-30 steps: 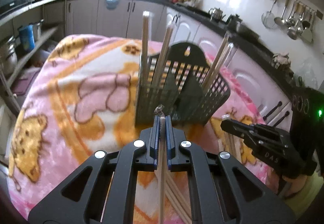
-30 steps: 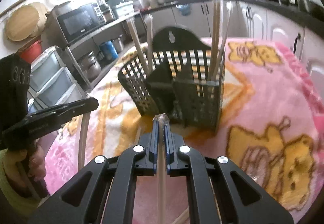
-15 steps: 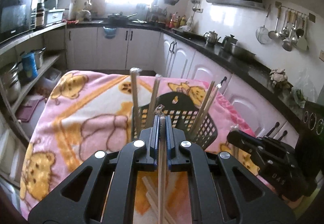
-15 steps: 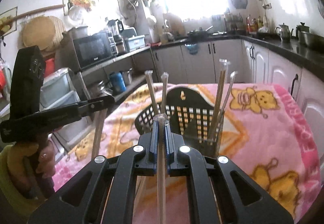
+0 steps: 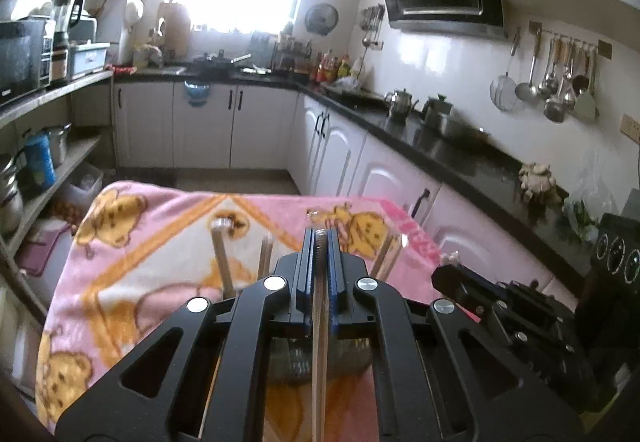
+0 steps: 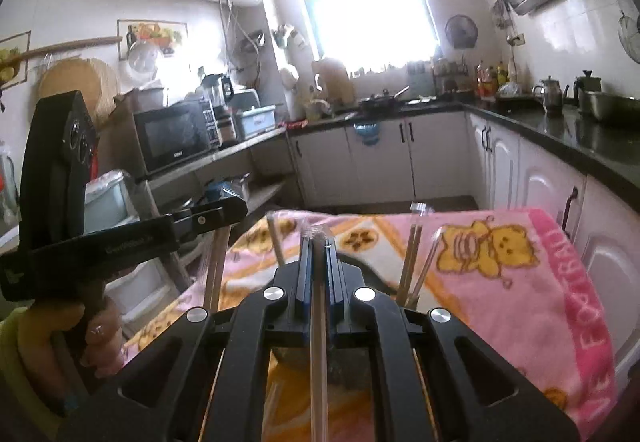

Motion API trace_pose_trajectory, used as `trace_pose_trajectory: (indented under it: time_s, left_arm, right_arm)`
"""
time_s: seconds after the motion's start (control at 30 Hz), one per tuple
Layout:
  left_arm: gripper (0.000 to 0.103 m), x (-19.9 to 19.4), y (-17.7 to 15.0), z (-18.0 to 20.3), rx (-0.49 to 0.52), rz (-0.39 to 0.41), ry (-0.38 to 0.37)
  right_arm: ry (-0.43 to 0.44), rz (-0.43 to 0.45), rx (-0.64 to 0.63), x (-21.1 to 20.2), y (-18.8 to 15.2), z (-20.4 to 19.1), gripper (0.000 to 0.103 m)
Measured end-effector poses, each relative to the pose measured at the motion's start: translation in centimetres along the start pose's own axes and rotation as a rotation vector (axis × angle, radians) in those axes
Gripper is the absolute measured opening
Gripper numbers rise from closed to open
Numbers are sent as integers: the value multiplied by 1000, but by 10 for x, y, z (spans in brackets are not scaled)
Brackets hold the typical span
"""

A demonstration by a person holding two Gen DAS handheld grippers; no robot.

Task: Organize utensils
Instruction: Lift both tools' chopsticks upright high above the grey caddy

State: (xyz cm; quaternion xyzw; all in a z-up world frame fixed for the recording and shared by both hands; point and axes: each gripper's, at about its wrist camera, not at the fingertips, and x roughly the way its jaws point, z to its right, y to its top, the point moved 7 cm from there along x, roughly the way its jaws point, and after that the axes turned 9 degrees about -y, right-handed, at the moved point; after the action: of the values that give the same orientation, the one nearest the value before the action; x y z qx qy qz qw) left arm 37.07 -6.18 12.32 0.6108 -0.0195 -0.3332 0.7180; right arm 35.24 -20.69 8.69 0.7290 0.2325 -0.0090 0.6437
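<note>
Left wrist view, left gripper (image 5: 319, 238): its fingers are pressed together on one wrapped pair of chopsticks (image 5: 320, 326), which runs straight down the centre line between them.
Left wrist view, holder: the dark mesh utensil holder (image 5: 298, 362) sits on the pink blanket-covered surface (image 5: 152, 242), mostly hidden behind the gripper body; only a patch of mesh shows.
Left wrist view, stored pieces: several wrapped chopsticks (image 5: 220, 254) stand upright out of the holder, their tops rising past the gripper.
Left wrist view, other tool: the right gripper (image 5: 472, 284) shows at the right edge, beside the holder.
Right wrist view, right gripper (image 6: 317, 242): its fingers are closed narrowly on a second wrapped pair (image 6: 319, 326), thin, pale and sheathed in clear plastic.
Right wrist view, left gripper (image 6: 224, 212): held in a hand (image 6: 96, 334) at the left, with its chopsticks hanging below the fingers.
Right wrist view, holder: a dark sliver of it shows under the gripper (image 6: 348, 366), with upright pairs (image 6: 412, 254) to the right.
Progress: judged partway; several pairs are already stored, two are held raised above the holder, and both remain to be dropped in.
Unclear: whether loose chopsticks remain on the surface cannot be told.
</note>
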Motion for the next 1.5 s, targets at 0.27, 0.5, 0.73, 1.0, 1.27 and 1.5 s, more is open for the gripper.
trace_pose_trajectory:
  time_s: [0.27, 0.5, 0.73, 1.0, 1.27, 1.5]
  left_arm:
    - [1, 7, 45, -3, -10, 128, 31]
    - [1, 15, 73, -7, -31, 215, 52]
    - [1, 26, 75, -15, -78, 281, 37]
    - [1, 42, 64, -28, -102, 328, 39]
    - [1, 57, 46, -33, -87, 330, 45]
    - [1, 62, 27, -32, -61, 326, 43]
  right_arm:
    - [-25, 73, 39, 11, 39, 12, 6]
    - [-40, 126, 39, 19, 60, 14, 6]
    - [-87, 183, 68, 30, 75, 24, 6]
    - [-149, 223, 98, 47, 80, 45, 6]
    - [-201, 236, 88, 66, 71, 57, 6]
    - [-217, 261, 73, 73, 61, 57, 6]
